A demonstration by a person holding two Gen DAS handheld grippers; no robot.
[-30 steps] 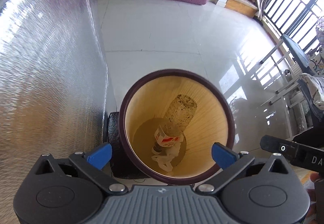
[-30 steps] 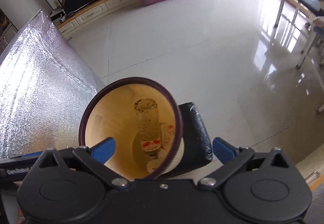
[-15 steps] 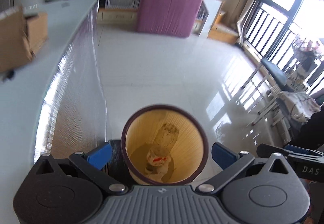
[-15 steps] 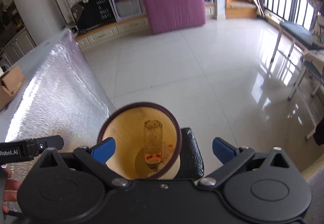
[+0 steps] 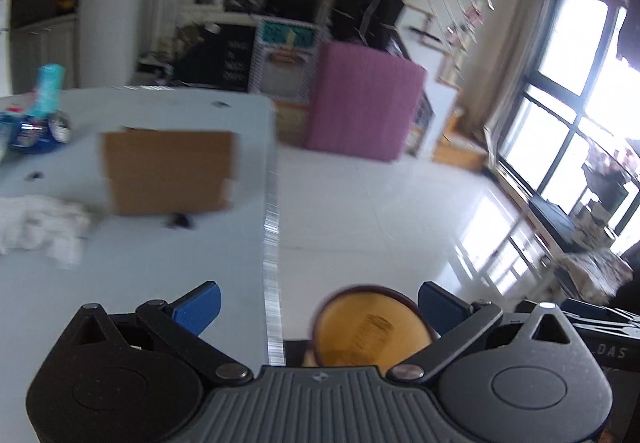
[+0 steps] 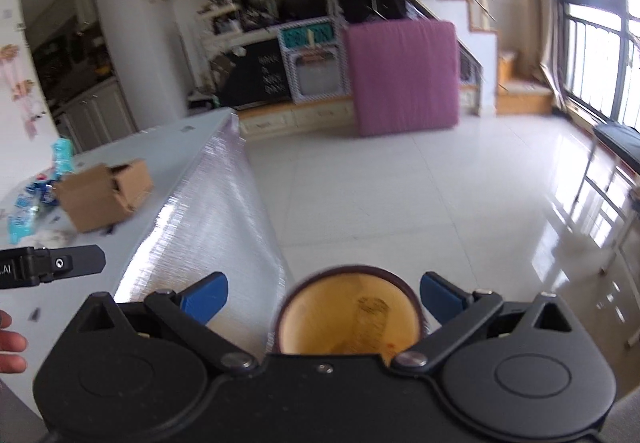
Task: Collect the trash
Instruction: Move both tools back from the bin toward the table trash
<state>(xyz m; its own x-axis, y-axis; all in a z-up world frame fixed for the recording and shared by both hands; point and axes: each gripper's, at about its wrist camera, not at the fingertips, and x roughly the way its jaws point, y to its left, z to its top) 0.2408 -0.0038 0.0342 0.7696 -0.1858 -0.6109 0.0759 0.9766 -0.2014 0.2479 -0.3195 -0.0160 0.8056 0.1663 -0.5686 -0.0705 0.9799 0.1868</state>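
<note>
On the desk (image 5: 152, 263) at the far left lie crumpled white tissue (image 5: 40, 227), blue wrappers (image 5: 32, 131) and a cardboard box (image 5: 168, 171). The left gripper (image 5: 318, 303) and right gripper (image 6: 322, 297) both have jaws wide apart, holding nothing. The next reach should swing left, clearing the desk's foil-clad edge (image 6: 216, 227). Right of it, the bin (image 6: 348, 315) on the floor holds a bottle; open tiles lie beyond.

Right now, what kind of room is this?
Probably a home living area, open to a kitchen. A TV cabinet stands along the far wall, stairs rise beside tall windows, and a table holds a cardboard box and trash.
</note>
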